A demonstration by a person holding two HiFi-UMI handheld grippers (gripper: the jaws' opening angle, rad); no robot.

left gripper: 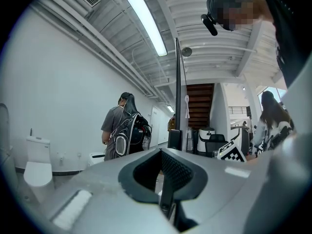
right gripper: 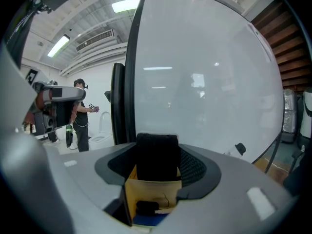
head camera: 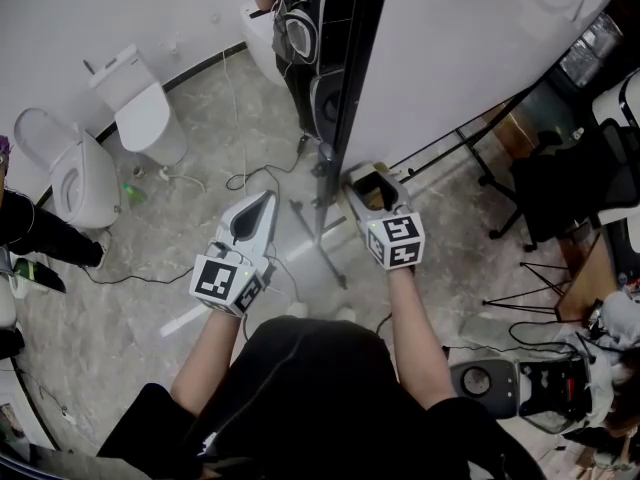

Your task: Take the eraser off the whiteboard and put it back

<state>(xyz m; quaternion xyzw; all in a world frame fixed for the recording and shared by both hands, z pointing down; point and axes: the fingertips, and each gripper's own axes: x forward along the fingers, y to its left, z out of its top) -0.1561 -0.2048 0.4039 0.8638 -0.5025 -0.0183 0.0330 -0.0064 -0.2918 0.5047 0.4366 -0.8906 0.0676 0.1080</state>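
Head view: right gripper (head camera: 374, 188) carries eraser (head camera: 377, 197) beside whiteboard (head camera: 460, 48) | Left gripper view: left gripper (left gripper: 168, 172) fingers together, empty | Right gripper view: fingers clamped wide on eraser; removal apparently done, return to board outstanding.

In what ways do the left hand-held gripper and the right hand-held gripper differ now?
The left hand-held gripper has its jaws together and empty; the right hand-held gripper holds its jaws wide, clamped on the eraser. The left points beside the whiteboard edge; the right faces its white surface. Both have grey bodies.
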